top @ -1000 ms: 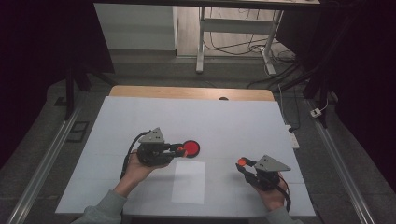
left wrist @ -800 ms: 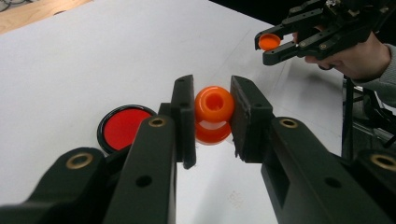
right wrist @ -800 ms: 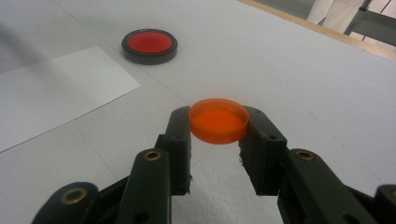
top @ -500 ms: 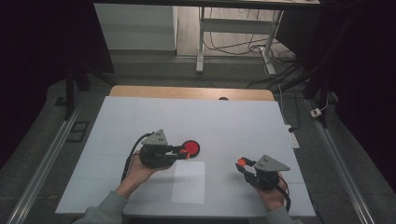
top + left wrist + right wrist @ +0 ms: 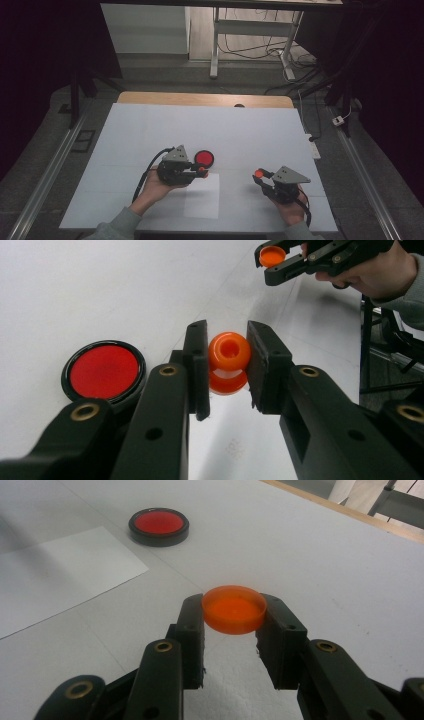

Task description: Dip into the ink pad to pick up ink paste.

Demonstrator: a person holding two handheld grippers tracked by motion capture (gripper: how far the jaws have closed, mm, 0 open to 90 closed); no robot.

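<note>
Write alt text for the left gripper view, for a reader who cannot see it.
Two black jaws of the left gripper clamp a small orange rounded piece with a hole in its top, above a white table. A red disc in a black rim lies at left; at upper right, the right gripper holds an orange cap.

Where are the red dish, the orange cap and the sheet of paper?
red dish (image 5: 103, 371), left gripper view, its red middle
orange cap (image 5: 233, 609), right gripper view, its inside floor
sheet of paper (image 5: 202, 197), high view, its middle

High view: overhead, facing forward-down, far from desk (image 5: 150, 125). Gripper views: low, close along own fingers. All three share red disc (image 5: 204, 158) (image 5: 104, 371) (image 5: 159, 526).
</note>
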